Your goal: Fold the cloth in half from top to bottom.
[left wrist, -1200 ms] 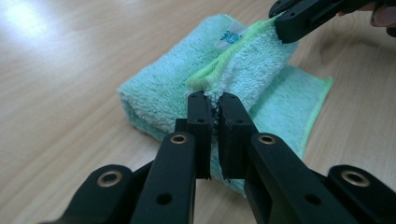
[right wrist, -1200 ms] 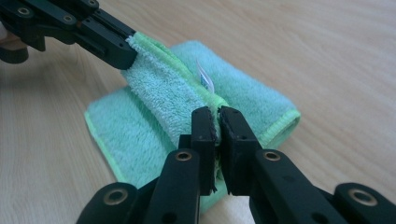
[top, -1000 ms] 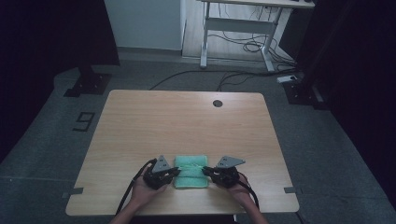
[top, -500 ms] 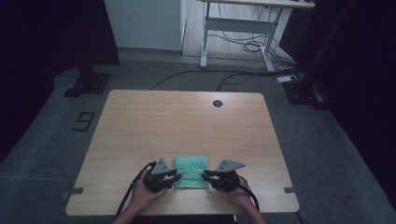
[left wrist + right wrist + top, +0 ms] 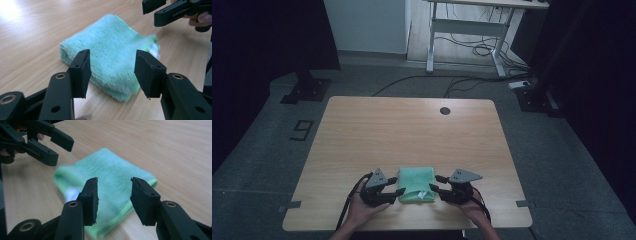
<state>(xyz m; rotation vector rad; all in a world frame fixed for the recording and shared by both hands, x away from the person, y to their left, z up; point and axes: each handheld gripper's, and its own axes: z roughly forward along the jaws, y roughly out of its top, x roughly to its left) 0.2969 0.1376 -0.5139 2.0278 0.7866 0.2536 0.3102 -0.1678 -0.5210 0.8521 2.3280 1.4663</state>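
The green towel lies folded into a thick pad at the near edge of the wooden table, flat on the top, with a small white tag showing at its near right corner. From the high view, the left gripper sits just beside its left side and the right gripper just beside its right side, each held by a hand coming in from the near edge. Both point inward at the cloth.

In the left gripper view, the left gripper has its jaws standing apart, having just been opening; the towel lies beyond and between them, but the pads do not press on it. The right gripper shows at the far upper right, past the towel.

In the right gripper view, the right gripper likewise has its jaws parted and has just been opening; the towel lies ahead of them, free of the pads. The left gripper is at the upper left, near the cloth's far end.
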